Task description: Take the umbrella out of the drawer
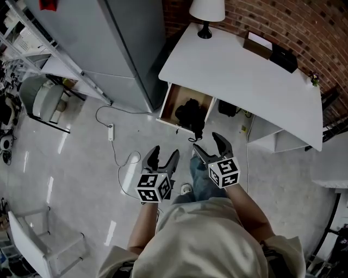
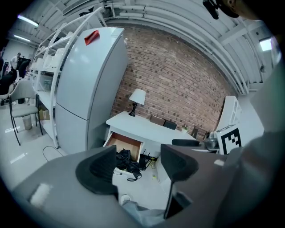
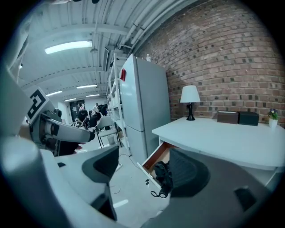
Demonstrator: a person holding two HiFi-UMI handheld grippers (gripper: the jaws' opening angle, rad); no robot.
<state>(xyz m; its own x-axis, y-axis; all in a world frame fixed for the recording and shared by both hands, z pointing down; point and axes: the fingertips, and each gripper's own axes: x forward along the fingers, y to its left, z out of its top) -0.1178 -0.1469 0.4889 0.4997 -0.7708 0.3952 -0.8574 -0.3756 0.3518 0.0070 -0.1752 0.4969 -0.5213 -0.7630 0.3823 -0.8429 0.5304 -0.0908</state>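
Note:
A black folded umbrella (image 1: pixel 191 115) lies in the open wooden drawer (image 1: pixel 173 103) of the white desk (image 1: pixel 239 70), its handle and strap hanging over the drawer front. It also shows as a dark bundle, the umbrella (image 2: pixel 125 161), in the left gripper view and as the umbrella (image 3: pixel 164 177) in the right gripper view. My left gripper (image 1: pixel 162 158) is open and empty, held well short of the drawer. My right gripper (image 1: pixel 209 145) is open too, empty, just in front of the drawer's lower edge.
A tall grey fridge (image 1: pixel 125 43) stands left of the desk. A lamp (image 1: pixel 206 13) and dark boxes (image 1: pixel 272 51) sit on the desktop. A white power strip (image 1: pixel 110 132) and its cable lie on the floor. Shelving (image 1: pixel 32 32) and a chair (image 1: pixel 46 100) stand at the left.

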